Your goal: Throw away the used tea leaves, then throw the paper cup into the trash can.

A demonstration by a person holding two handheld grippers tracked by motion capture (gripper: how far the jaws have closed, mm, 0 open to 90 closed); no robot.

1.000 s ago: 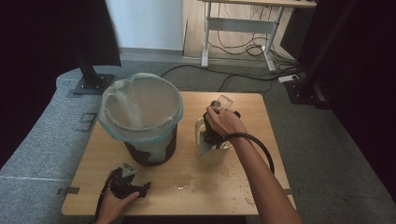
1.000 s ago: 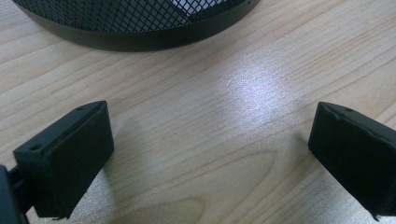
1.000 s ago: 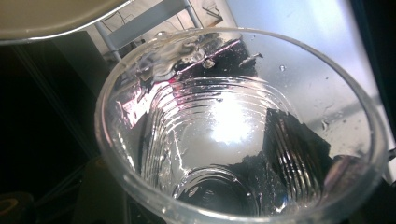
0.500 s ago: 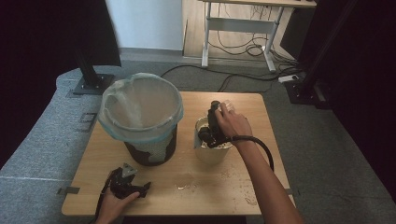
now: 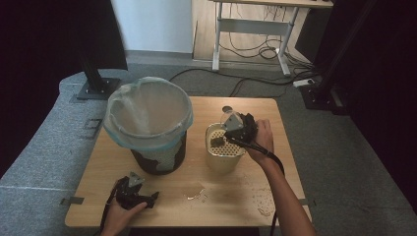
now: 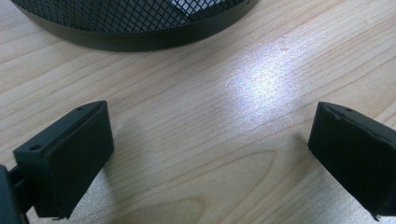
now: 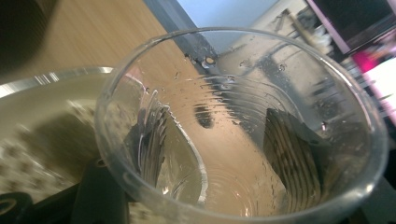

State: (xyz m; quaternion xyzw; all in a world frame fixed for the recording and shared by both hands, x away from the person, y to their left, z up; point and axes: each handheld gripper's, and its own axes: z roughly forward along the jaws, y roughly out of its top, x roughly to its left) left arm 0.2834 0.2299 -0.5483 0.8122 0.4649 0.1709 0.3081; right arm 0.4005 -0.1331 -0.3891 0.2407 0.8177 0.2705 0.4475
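Observation:
My right gripper (image 5: 235, 129) is shut on a clear plastic cup (image 7: 243, 130), held tilted over the rim of a cream perforated container (image 5: 223, 160). Both black jaws show through the cup's walls, and its left side is dented in by the grip. The cup looks empty apart from droplets. A dark clump (image 5: 216, 141) lies inside the container. At the table's front left, my left gripper (image 5: 150, 198) rests on the wood, open, with nothing between its fingers (image 6: 70, 158). The base of a black mesh bin (image 6: 135, 23) stands just ahead of it.
The bin (image 5: 150, 120) carries a pale plastic liner and stands at the table's left middle. A wet patch (image 5: 196, 191) and scattered crumbs (image 5: 258, 196) mark the wooden table (image 5: 231, 206) near the front. A desk frame and cables stand beyond the far edge.
My right gripper, with the cup, has risen and drawn back to the right above the container. The left gripper has stayed where it was.

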